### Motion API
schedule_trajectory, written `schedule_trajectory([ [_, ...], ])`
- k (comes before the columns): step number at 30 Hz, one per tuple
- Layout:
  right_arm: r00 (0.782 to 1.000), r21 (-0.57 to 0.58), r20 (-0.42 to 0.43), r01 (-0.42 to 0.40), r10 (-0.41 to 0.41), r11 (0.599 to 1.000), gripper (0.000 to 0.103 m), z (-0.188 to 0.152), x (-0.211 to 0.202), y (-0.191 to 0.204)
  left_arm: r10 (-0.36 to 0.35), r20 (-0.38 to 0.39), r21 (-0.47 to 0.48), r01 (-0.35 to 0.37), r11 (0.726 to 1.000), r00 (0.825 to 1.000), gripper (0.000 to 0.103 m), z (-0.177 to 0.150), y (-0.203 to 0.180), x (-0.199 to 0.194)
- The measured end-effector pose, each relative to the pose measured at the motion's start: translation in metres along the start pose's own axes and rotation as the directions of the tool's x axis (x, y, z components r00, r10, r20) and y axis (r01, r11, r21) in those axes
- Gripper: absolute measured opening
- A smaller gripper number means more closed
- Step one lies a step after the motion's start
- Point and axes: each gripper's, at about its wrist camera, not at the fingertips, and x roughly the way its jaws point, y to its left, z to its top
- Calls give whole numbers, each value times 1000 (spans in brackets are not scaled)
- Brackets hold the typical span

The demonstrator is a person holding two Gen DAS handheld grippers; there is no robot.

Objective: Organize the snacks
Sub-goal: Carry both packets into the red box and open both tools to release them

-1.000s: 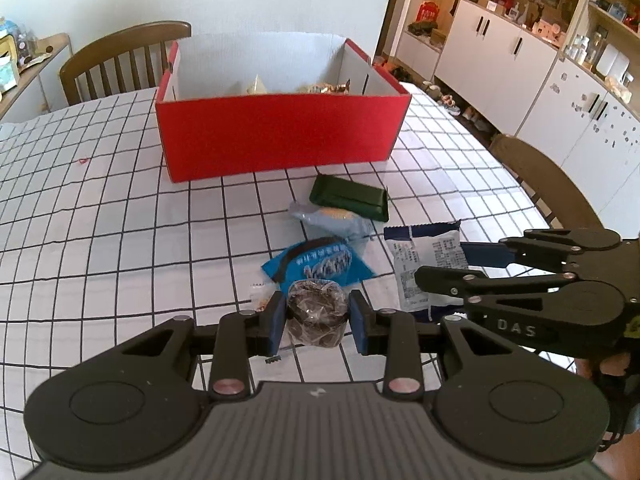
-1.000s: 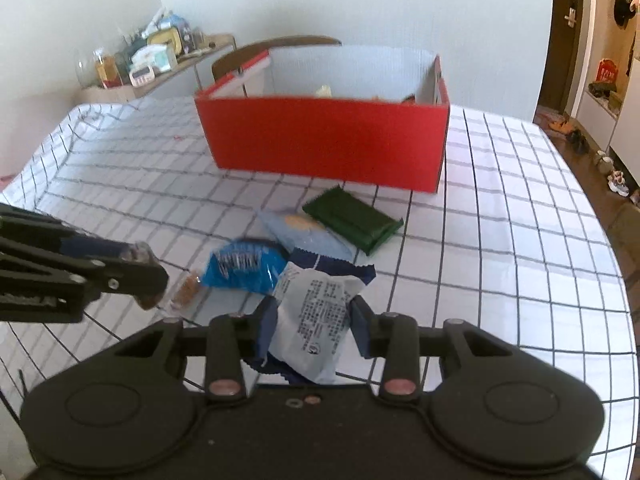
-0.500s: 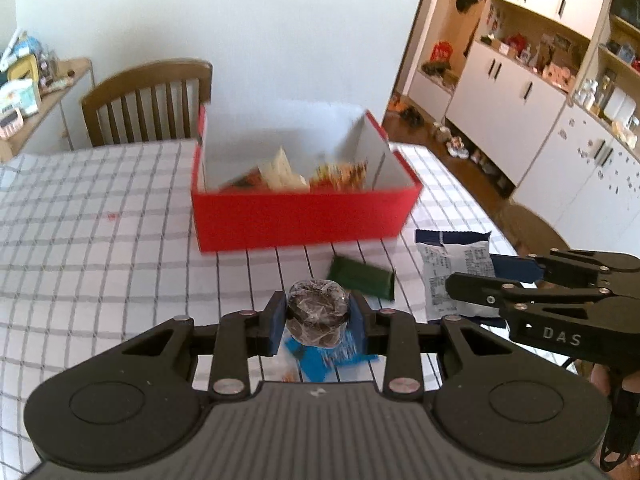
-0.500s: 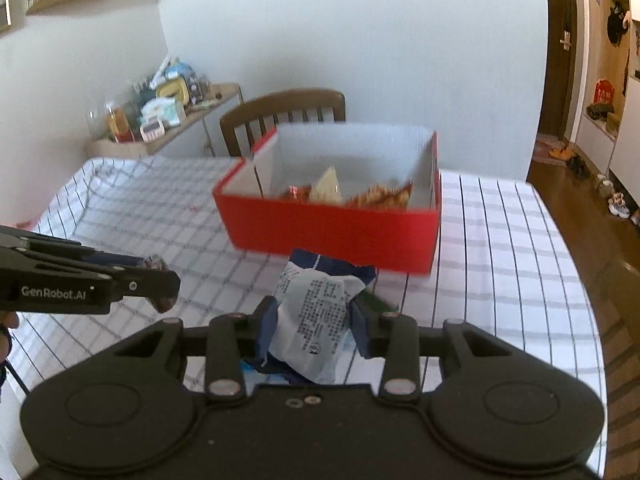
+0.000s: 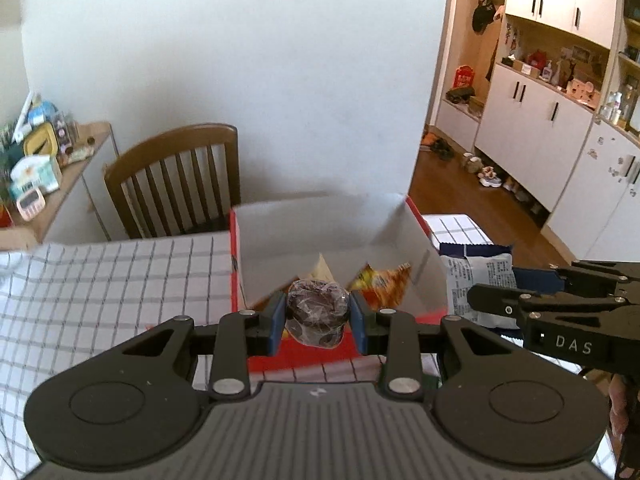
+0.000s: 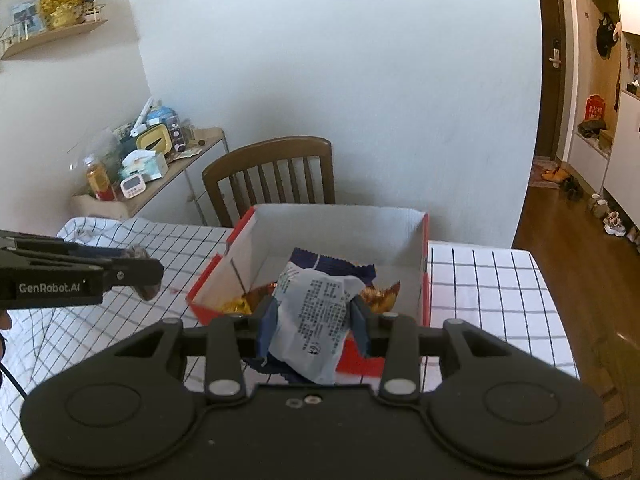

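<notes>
My left gripper is shut on a round dark snack in clear wrap, held above the near wall of the red box. My right gripper is shut on a white and blue snack packet, held over the red box. The box holds orange and yellow snack packets. The right gripper with its packet shows at the right of the left wrist view. The left gripper shows at the left of the right wrist view.
The box stands on a table with a white checked cloth. A wooden chair stands behind the table. A side shelf with clutter is at the left. White cabinets line the right wall.
Both grippers have risen from the table and moved forward with their snacks to the red box. The loose snacks on the table have dropped out of view.
</notes>
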Motion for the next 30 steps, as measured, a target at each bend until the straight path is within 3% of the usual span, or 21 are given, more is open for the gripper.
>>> schedule_trajectory([
  [11,998,-1,-48,26,-26,1000,38,28,63,-14,61,-68,0,-61,998,996,32,33,4,69],
  [30,970,6,-240,21,-19,1000,38,13,151,-19,112,-266,14,-112,994,957,32,15,10,176],
])
